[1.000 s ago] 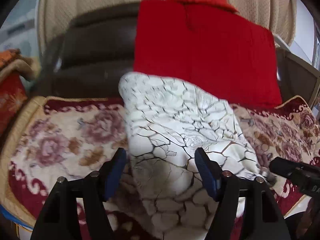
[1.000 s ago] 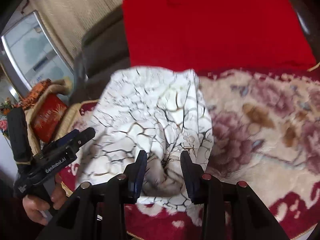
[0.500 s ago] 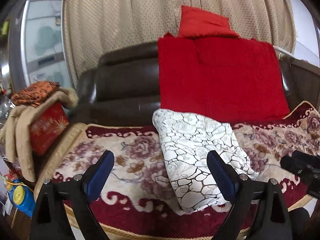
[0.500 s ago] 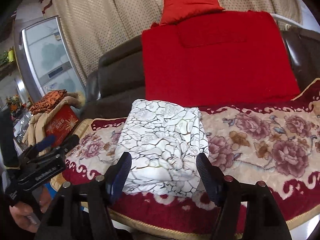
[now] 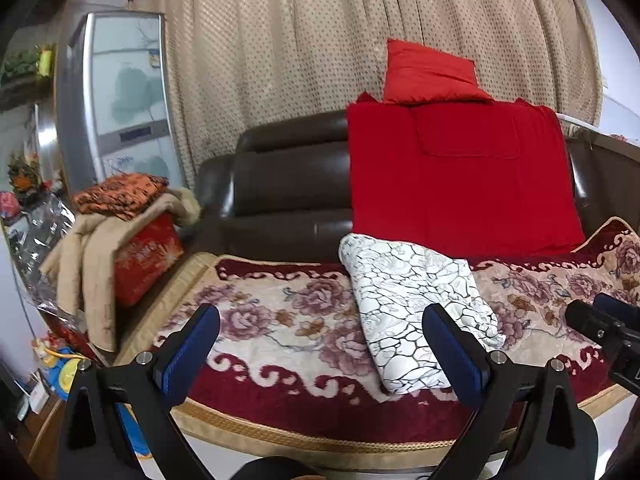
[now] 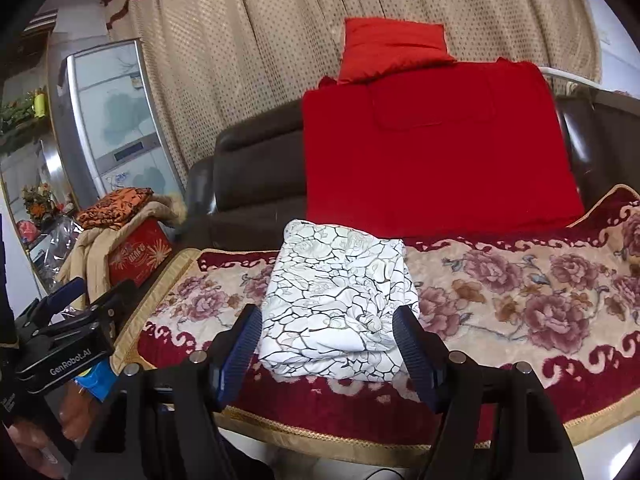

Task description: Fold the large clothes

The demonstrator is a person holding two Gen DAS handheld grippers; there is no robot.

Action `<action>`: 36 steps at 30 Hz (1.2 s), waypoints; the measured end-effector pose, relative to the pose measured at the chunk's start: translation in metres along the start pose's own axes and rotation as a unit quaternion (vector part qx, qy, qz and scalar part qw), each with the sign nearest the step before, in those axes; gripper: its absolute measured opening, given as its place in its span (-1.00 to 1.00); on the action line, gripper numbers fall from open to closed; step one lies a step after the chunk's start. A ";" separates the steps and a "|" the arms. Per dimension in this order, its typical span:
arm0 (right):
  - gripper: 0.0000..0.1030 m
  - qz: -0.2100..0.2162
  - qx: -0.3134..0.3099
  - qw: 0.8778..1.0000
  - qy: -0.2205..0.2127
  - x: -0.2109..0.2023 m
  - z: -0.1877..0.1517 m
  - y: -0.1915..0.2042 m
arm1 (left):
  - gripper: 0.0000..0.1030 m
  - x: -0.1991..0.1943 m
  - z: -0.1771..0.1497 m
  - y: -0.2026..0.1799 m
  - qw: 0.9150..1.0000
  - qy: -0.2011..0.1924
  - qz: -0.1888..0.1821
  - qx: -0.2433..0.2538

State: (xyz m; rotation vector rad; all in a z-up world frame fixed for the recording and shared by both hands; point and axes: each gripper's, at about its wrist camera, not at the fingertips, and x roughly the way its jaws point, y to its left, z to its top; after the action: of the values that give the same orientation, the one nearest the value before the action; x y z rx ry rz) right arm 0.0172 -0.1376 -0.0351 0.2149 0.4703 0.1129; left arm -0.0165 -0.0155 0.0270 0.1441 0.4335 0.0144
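Note:
A white cloth with a dark crackle pattern lies folded into a compact bundle [image 5: 412, 312] on the floral sofa cover [image 5: 280, 320]; it also shows in the right wrist view [image 6: 340, 304]. My left gripper [image 5: 320, 344] is open and empty, held back from the sofa's front edge, left of the bundle. My right gripper [image 6: 328, 344] is open and empty, just in front of the bundle and apart from it. The right gripper's body [image 5: 604, 332] shows at the right edge of the left wrist view; the left gripper's body [image 6: 64, 340] shows at the left of the right wrist view.
A red blanket [image 5: 460, 176] hangs over the dark leather sofa back [image 5: 288, 188], with a red pillow [image 5: 428, 72] on top. A red box draped with beige and orange cloths [image 5: 132, 232] stands left of the sofa. A fridge [image 5: 116, 100] and curtain [image 5: 320, 40] are behind.
Both grippers have let go of the white cloth, opened wide and pulled back from the sofa. The folded bundle stays on the cover.

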 end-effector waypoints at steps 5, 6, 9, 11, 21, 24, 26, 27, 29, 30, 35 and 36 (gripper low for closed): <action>0.38 0.009 -0.004 1.000 -0.008 -0.020 -0.005 0.012 | 0.96 -0.026 0.000 0.004 1.000 -0.021 0.001 0.006; 0.38 0.009 -0.007 1.000 -0.010 -0.024 -0.005 0.015 | 0.96 -0.031 0.000 0.005 1.000 -0.025 0.001 0.007; 0.38 0.006 -0.014 1.000 -0.019 -0.034 -0.007 0.022 | 0.96 -0.042 0.001 0.007 1.000 -0.029 0.003 0.009; 0.38 0.003 -0.014 1.000 -0.022 -0.039 -0.007 0.024 | 0.96 -0.048 0.001 0.009 1.000 -0.029 0.004 0.008; 0.38 -0.003 0.005 1.000 -0.011 -0.056 -0.017 0.023 | 0.96 -0.071 -0.007 0.016 1.000 -0.022 0.006 0.009; 0.38 -0.001 0.005 1.000 -0.013 -0.061 -0.017 0.025 | 0.96 -0.077 -0.009 0.017 1.000 -0.024 0.007 0.011; 0.38 0.000 0.002 1.000 -0.016 -0.065 -0.017 0.027 | 0.96 -0.081 -0.010 0.017 1.000 -0.025 0.005 0.012; 0.38 0.000 0.001 1.000 -0.018 -0.067 -0.017 0.029 | 0.96 -0.082 -0.010 0.017 1.000 -0.024 0.004 0.013; 0.38 0.001 0.000 1.000 -0.021 -0.071 -0.018 0.032 | 0.96 -0.085 -0.010 0.017 1.000 -0.023 0.002 0.014; 0.38 0.000 -0.002 1.000 -0.022 -0.073 -0.018 0.034 | 0.96 -0.086 -0.010 0.018 1.000 -0.023 0.001 0.014; 0.38 -0.003 -0.007 1.000 -0.025 -0.077 -0.017 0.039 | 0.96 -0.089 -0.010 0.019 1.000 -0.025 0.003 0.010; 0.38 -0.004 -0.008 1.000 -0.025 -0.078 -0.017 0.040 | 0.96 -0.090 -0.010 0.020 1.000 -0.024 0.003 0.009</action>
State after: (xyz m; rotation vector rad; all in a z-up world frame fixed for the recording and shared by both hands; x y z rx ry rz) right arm -0.0619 -0.1080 -0.0069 0.1996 0.4194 0.1042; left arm -0.1016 0.0017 0.0583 0.1634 0.3846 0.0119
